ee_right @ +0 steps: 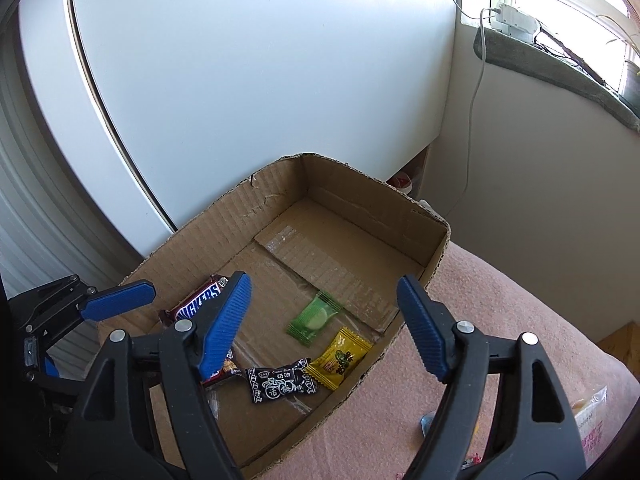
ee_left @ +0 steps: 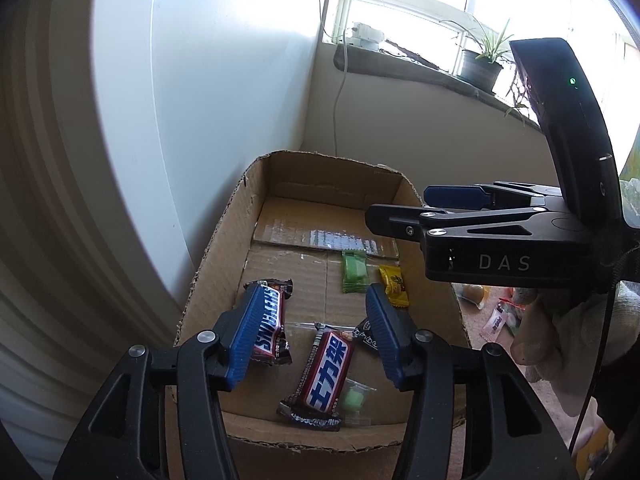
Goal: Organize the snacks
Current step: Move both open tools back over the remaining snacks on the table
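Inside the cardboard box (ee_left: 224,256) lay two Snickers bars (ee_left: 270,322), a black candy (ee_right: 280,384), a green candy (ee_right: 316,318) and a yellow candy (ee_right: 340,358). Both the left tool (ee_left: 312,340) and the right tool (ee_right: 324,324) hovered above, jaws wide apart, gripping nothing.

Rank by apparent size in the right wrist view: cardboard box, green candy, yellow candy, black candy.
1. Cardboard box
2. Black candy
3. Yellow candy and green candy look alike; nearness to the camera makes the candy order unsure.
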`<state>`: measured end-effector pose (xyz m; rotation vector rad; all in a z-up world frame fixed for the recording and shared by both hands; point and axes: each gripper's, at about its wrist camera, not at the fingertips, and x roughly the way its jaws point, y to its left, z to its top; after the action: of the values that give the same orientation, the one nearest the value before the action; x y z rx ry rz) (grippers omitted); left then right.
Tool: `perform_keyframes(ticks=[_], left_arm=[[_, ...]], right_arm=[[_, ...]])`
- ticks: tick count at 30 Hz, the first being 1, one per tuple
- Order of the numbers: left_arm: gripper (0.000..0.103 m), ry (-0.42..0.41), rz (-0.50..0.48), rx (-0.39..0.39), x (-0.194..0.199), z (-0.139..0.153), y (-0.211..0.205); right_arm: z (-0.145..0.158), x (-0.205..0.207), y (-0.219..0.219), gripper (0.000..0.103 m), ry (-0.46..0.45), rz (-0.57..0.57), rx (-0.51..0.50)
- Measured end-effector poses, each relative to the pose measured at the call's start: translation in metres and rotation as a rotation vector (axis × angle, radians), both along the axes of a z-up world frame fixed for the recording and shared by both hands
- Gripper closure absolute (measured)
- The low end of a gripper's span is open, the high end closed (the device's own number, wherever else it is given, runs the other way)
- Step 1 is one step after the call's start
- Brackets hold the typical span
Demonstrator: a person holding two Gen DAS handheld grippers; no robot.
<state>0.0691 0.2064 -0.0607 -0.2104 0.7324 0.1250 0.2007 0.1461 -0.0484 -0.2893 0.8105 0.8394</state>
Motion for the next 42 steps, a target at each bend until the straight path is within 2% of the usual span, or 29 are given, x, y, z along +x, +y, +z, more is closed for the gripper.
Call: perform_keyframes(ticks=[2,4,8,10,24,25,26,28,34,42], left_arm=[[0.048,-0.001,-0.001,0.003,-0.001,0.001,-0.002],[0.041,-0.005,-0.001,0.013,-0.002,0.002,-0.006],[0.04,-0.005,-0.009,0.02,-0.004,0.005,-0.012],[0.035,-0.005,-0.009,0.029,-0.006,0.006,-0.016],[0.035,-0.039,-0.038,0.022,-0.028,0.024,-0.047],[0.035,-0.045,-0.043,0.014,-0.029,0.025,-0.05],[0.035,-0.05,-0.048,0.008,-0.03,0.026,-0.052],[0.035,-0.059,-0.057,-0.004,-0.031,0.026,-0.058],[0.035,-0.068,-0.11,-0.041,-0.031,0.024,-0.078],[0.035,-0.079,-0.204,-0.047,-0.031,0.022,-0.119]], right_arm=[[0.002,-0.001,-0.003,0.025,0.001,-0.006,0.004],[0.005,-0.003,-0.007,0.025,-0.001,-0.01,0.006],[0.011,-0.007,-0.017,0.025,-0.01,-0.019,0.011],[0.015,-0.01,-0.023,0.025,-0.016,-0.026,0.013],[0.05,-0.043,-0.089,0.024,-0.065,-0.095,0.056],[0.052,-0.045,-0.097,0.02,-0.067,-0.101,0.06],[0.053,-0.047,-0.104,0.01,-0.07,-0.111,0.062],[0.056,-0.051,-0.12,0.002,-0.085,-0.131,0.071],[0.062,-0.056,-0.164,0.002,-0.099,-0.196,0.07],[0.053,-0.058,-0.235,0.002,-0.055,-0.324,0.073]])
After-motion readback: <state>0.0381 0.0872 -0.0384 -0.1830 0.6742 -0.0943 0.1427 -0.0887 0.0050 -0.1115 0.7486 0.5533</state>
